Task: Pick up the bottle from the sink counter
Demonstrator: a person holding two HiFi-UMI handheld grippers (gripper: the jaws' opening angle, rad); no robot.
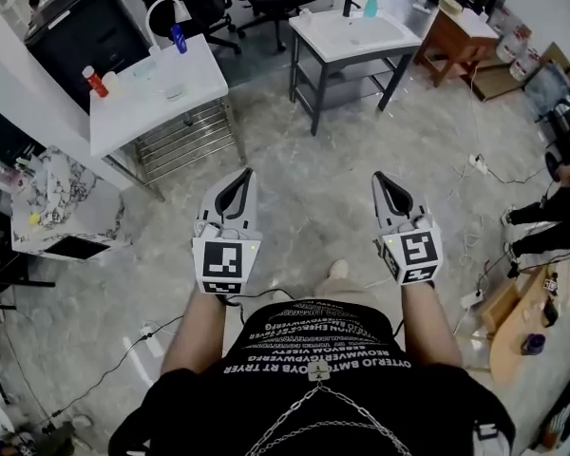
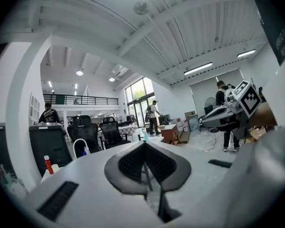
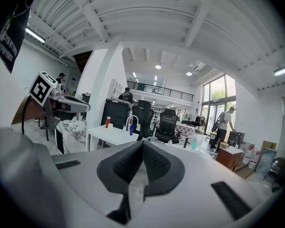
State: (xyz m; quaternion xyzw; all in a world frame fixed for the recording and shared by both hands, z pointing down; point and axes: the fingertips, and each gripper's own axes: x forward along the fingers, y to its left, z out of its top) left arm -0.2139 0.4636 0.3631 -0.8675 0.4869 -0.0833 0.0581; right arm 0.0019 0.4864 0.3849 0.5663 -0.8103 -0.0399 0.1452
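In the head view, the bottle (image 1: 371,5) stands upright at the back of the sink counter (image 1: 315,28), well ahead of me. My right tool (image 1: 384,184) is nearer to it than my left tool (image 1: 241,183).

In the left gripper view, the jaws are pressed together and empty, with the bottle straight beyond the tips.

In the right gripper view, the jaws are likewise closed on nothing, and the bottle lies ahead, slightly right.

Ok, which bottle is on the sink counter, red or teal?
The teal bottle, beside the black faucet on the sink counter; the red bottle stands on the white table to its left.
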